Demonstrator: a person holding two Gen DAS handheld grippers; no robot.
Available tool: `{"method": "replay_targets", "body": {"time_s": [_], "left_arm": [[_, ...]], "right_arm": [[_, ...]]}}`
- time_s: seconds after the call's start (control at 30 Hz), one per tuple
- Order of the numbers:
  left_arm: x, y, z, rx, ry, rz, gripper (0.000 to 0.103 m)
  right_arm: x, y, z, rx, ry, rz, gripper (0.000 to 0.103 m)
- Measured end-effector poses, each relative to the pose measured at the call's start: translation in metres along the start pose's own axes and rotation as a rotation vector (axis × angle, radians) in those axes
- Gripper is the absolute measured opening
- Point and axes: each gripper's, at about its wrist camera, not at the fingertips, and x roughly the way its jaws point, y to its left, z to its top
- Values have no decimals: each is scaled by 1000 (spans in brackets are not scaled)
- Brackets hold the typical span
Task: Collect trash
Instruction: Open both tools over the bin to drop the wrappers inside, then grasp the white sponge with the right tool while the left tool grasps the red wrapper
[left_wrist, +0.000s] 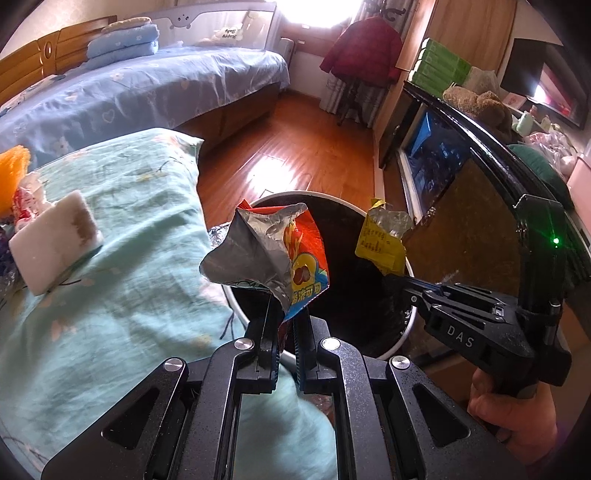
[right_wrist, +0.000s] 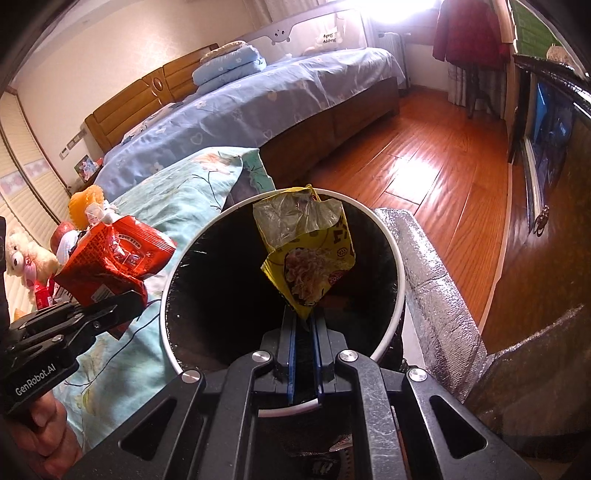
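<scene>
Trash rides in 2 clamped grippers: the right gripper (right_wrist: 303, 317) pinches a crumpled yellow noodle wrapper (right_wrist: 308, 254) directly above the white-rimmed black bin (right_wrist: 384, 229), while the left gripper (left_wrist: 286, 317) pinches a red foil-lined snack bag (left_wrist: 273, 254) at the bin's bedside rim, less centred.

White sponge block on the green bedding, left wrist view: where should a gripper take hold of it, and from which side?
Grip the white sponge block across its narrow thickness, coming from above. It lies flat on the green bedding with its long side faces exposed and apparently unobstructed.
</scene>
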Motion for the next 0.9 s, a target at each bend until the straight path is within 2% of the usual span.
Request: {"method": "replay_targets", "body": {"time_s": [0.07, 0.1, 0.17, 0.23, 0.3, 0.37, 0.43, 0.53, 0.6, 0.7, 0.9], "left_arm": [[3, -2, 2, 5, 5, -2, 6], [5, -2, 2, 6, 6, 2, 7], [7, -2, 3, 5, 20, -3, 14], [7, -2, 1, -2, 18, 4, 45], [2, 1, -1, -9, -1, 14, 54], [-3, 5, -4, -17, -7, 23, 54], [-8, 11, -9, -31, -15, 37, 56], [-18, 25, -20, -67, -22, 65, 57], [-24, 36, -28, -93, -27, 80, 57], [-35, 53, -41, -139, -35, 108, 58], [-60, 89, -66, -234, -62, 167, 59]], "right_arm": [[1, -2, 1, 5, 3, 1, 8], [1, -3, 2, 8, 4, 1, 12], [0, -5, 3, 12, 2, -2, 12], [-1, -5, 4, 15, 2, -6, 15], [-4, -6, 5, 19, -5, -3, 34], [-7, -5, 5, 20, -17, 0, 44], [-9, -2, 5, 18, -23, 2, 45], [-11, 5, 5, 14, -30, 24, 60], [-13, 12, 4, 3, -40, 33, 74], [-14, 25, 2, -13, -43, 58, 85], [-12, 57, -3, -55, -44, 102, 90]]}}
